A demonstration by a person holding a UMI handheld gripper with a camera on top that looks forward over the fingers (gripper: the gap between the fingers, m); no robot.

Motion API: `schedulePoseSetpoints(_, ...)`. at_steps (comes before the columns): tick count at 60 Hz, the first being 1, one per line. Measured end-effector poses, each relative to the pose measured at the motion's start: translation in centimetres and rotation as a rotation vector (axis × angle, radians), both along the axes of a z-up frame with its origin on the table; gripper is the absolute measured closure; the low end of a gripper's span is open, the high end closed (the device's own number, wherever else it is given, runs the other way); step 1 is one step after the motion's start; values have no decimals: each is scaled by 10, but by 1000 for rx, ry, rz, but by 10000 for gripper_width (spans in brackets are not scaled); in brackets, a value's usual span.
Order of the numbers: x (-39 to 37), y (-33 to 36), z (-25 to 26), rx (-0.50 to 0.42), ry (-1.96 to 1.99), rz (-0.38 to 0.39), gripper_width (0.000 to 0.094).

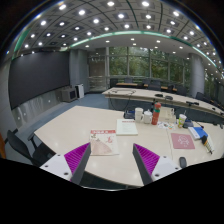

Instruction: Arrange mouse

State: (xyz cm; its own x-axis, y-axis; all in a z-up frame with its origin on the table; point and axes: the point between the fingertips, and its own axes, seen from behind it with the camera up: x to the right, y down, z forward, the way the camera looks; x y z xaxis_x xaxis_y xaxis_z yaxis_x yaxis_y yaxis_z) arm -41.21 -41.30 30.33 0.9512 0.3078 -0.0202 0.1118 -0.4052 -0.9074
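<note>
My gripper (112,160) is held high over the near edge of a large cream table (70,125). Its two fingers, with magenta pads (77,155), stand wide apart with nothing between them. A pink-and-white mat or sheet (103,143) lies on the table just ahead of the fingers. Another pink mat (182,140) lies further right. I cannot make out a mouse in this view; small dark and blue items (199,132) lie at the far right of the table.
Several bottles and small items (152,116) stand at the table's far middle, with a white box (127,126) beside them. Dark chairs (20,146) stand at the left. More tables (150,95) and windows lie beyond.
</note>
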Motion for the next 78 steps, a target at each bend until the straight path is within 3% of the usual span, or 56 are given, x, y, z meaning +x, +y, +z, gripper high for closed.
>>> schedulePoseSetpoints(5,25,-10,-15,-36,-16,-38,80)
schedulePoseSetpoints(26,237,8,-187,-192,-116,-247,78)
schedulePoseSetpoints(39,374,51,-256,-210,-145,-384,79)
schedulePoseSetpoints(56,444,153,-291,-164,-129,-369,107)
schedulePoseSetpoints(63,446,180,-312,-197,-94,-354,228)
schedulePoseSetpoints(69,445,190,-315,-187,-74,-338,470)
schedulePoseSetpoints(78,444,189,-315,-178,-86,-306,531)
